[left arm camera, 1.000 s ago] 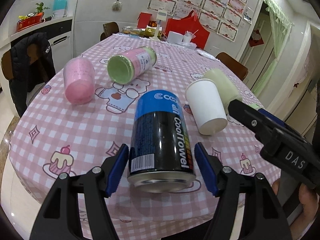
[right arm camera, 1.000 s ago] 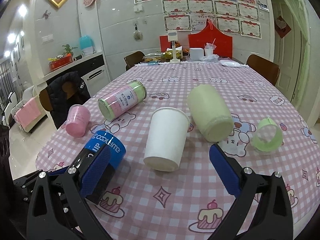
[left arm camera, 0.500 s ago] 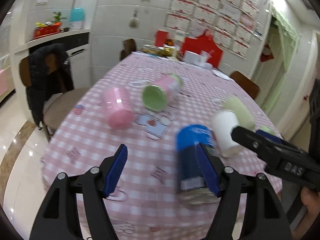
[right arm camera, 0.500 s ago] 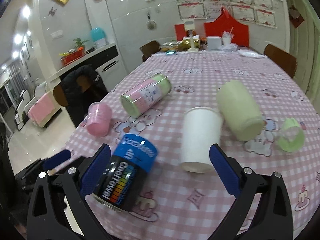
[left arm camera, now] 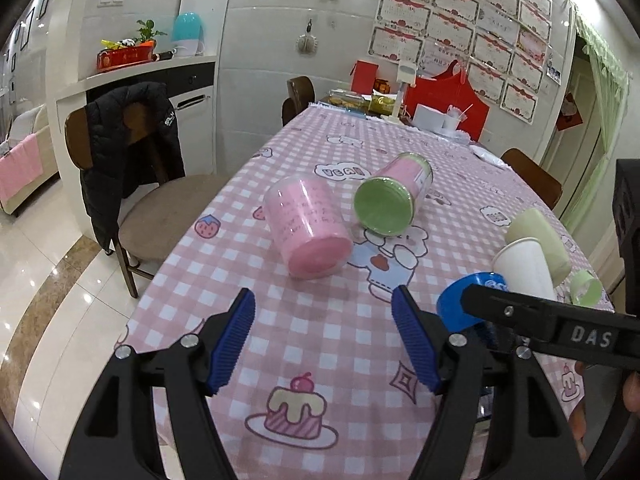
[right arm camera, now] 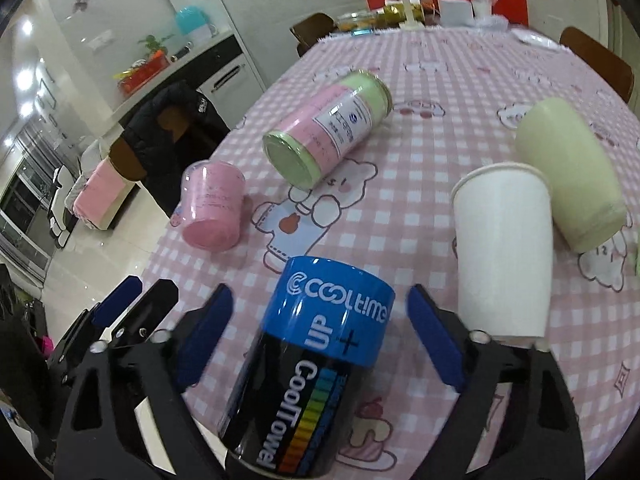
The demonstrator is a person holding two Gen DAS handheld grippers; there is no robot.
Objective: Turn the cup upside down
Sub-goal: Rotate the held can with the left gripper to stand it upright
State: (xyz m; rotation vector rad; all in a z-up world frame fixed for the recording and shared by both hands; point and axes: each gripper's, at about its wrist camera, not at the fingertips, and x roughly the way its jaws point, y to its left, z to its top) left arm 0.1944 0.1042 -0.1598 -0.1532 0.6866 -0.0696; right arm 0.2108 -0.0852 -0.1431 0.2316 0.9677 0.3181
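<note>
1. My left gripper (left arm camera: 322,338) is spread wide over the pink checked tablecloth (left arm camera: 320,320), holding nothing; between its blue pads (left arm camera: 234,338) I see only cloth and a printed cake.
2. My right gripper (right arm camera: 320,334) is also spread wide, its pads either side of the can (right arm camera: 316,356) and clear of it. The can stands blue end up, black body below, leaning slightly.
3. In the left view the can (left arm camera: 460,300) shows just right of the left gripper, mostly hidden behind the right gripper's black finger.
4. Just right of the can stands the white cup (right arm camera: 504,248), rim up, narrower base on the cloth. I see it in the left view too (left arm camera: 524,266).
5. Touching the white cup's far side lies the pale green tumbler (right arm camera: 568,172), on its side.
6. Left of the can and farther off lies the pink cup (right arm camera: 212,210), on its side.
7. Beyond the can lies the jar (right arm camera: 328,128), pink band, green lid facing me.
8. Past the pink cup, off the table, a chair (left arm camera: 132,184) carries a black jacket.
</note>
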